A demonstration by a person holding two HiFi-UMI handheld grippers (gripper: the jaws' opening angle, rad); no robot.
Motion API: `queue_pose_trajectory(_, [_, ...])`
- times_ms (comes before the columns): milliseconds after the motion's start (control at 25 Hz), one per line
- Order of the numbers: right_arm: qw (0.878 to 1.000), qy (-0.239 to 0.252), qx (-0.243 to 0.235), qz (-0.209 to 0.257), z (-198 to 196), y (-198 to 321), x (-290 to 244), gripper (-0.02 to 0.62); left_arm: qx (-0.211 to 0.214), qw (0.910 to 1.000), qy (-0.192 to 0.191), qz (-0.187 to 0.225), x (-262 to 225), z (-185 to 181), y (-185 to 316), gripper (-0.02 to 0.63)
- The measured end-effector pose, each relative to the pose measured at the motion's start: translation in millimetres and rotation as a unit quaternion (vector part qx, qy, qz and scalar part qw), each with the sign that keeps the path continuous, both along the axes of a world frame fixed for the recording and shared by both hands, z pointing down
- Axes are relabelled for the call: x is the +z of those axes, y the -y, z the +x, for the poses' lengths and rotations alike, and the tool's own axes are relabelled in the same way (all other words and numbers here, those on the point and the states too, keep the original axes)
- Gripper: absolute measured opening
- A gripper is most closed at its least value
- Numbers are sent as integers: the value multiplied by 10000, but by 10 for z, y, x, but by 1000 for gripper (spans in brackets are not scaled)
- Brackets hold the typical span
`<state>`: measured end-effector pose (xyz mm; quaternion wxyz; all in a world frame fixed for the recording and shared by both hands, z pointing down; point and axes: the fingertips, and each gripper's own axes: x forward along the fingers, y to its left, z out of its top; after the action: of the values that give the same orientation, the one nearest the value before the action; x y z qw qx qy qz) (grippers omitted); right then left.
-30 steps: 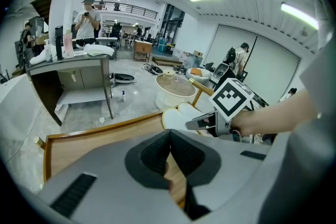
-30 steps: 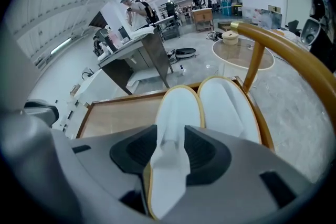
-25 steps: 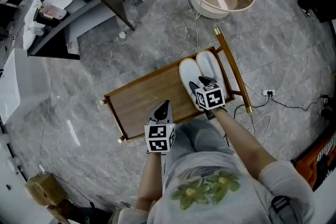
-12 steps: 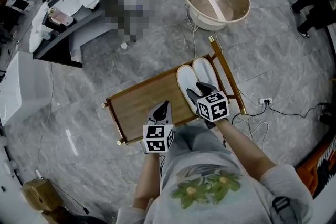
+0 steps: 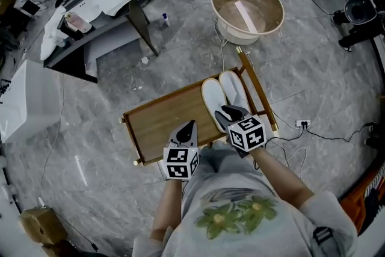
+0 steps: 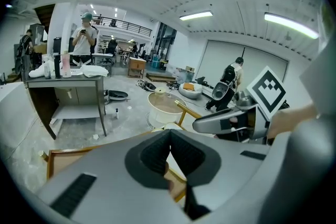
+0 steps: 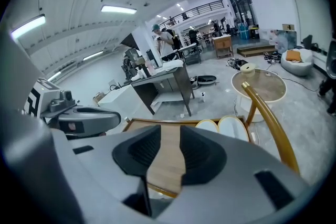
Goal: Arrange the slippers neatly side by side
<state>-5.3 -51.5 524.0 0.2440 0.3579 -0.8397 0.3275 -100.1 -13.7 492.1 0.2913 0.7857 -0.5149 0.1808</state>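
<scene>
Grey marble floor fills the head view. At frame centre a wooden rack [image 5: 159, 123] carries the white slippers [image 5: 224, 93], side by side at its right end. The left gripper [image 5: 188, 127] hangs over the rack's lower edge, the right gripper [image 5: 230, 112] over the slippers' near ends. Left gripper view: jaws pinched together, empty. Right gripper view: jaws parted, just been closing, nothing between them, slippers right of centre.

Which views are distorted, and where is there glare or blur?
Head view: sharp and evenly lit, slippers crisp, edges slightly curved. Left gripper view: strong fisheye, dark corners, ceiling lights blown out. Right gripper view: same fisheye and dark corners, no motion blur.
</scene>
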Motion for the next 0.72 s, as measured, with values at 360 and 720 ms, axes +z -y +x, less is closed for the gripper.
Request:
queue_pose_trajectory(360, [9992,-273,-88,282,165,-234,-163,6,130,9997,-39,182,-122,133,-128,15])
queue_pose_trajectory(720, [9980,-129,-255,561,182,-380,-372,6,232,9994,-46,264,-221,214,-197,16])
